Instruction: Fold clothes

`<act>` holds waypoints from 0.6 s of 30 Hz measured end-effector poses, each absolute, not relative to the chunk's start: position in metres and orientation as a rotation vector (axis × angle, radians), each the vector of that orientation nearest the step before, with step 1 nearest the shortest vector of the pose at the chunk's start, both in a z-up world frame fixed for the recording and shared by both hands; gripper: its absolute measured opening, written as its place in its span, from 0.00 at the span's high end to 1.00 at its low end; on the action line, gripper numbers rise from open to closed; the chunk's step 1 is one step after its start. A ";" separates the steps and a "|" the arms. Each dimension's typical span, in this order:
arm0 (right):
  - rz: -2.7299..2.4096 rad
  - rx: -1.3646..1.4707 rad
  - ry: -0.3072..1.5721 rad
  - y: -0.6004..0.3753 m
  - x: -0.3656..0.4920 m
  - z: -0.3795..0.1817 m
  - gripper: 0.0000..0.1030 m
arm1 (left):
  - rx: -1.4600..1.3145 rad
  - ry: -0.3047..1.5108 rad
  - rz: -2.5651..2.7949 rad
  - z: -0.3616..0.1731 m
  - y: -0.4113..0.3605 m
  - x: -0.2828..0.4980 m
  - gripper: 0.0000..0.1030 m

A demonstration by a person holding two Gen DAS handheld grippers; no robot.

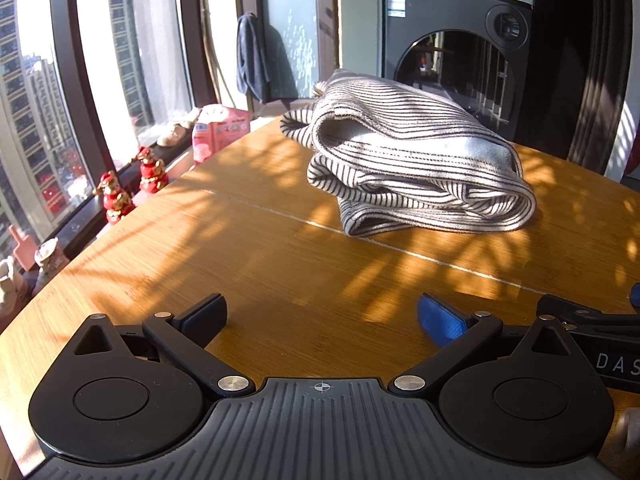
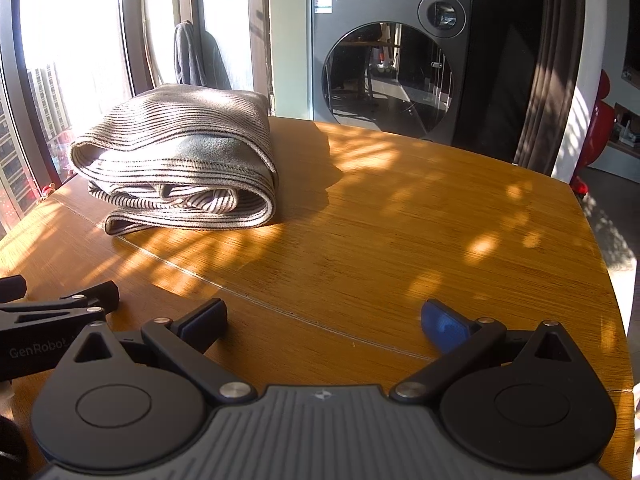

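Observation:
A grey-and-black striped garment (image 1: pixel 416 160) lies folded in a thick bundle on the wooden table (image 1: pixel 280 264); the right wrist view has the same striped garment (image 2: pixel 180 164) at the far left of the table (image 2: pixel 400 240). My left gripper (image 1: pixel 322 316) is open, low over the near part of the table, well short of the garment, with nothing between its fingers. My right gripper (image 2: pixel 324 318) is open too, beside the left one and empty. The left gripper (image 2: pixel 60 308) shows at the left edge of the right wrist view.
A grey washing machine (image 2: pixel 392 64) stands behind the table. Windows run along the left, with red figurines (image 1: pixel 132 188) and a pink package (image 1: pixel 218 132) on the sill. A dark towel (image 1: pixel 250 56) hangs by the window. Dark curtains (image 2: pixel 552 60) hang at the right.

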State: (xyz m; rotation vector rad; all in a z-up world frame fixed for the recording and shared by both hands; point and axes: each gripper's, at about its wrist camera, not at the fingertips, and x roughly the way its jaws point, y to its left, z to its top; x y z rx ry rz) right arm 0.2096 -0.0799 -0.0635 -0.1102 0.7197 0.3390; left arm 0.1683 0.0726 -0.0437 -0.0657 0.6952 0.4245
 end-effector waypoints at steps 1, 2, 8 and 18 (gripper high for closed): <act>0.339 -0.110 0.714 -0.080 0.209 -0.064 0.00 | -0.033 0.683 0.423 -0.044 0.070 0.170 0.00; 0.339 -0.109 0.709 -0.080 0.209 -0.064 0.00 | -0.033 0.686 0.409 -0.044 0.072 0.173 0.00; 0.385 -0.121 0.688 -0.084 0.214 -0.068 0.00 | -0.112 0.695 0.362 -0.045 0.081 0.174 0.00; 0.385 -0.122 0.689 -0.082 0.214 -0.067 0.00 | -0.113 0.696 0.362 -0.046 0.081 0.174 0.00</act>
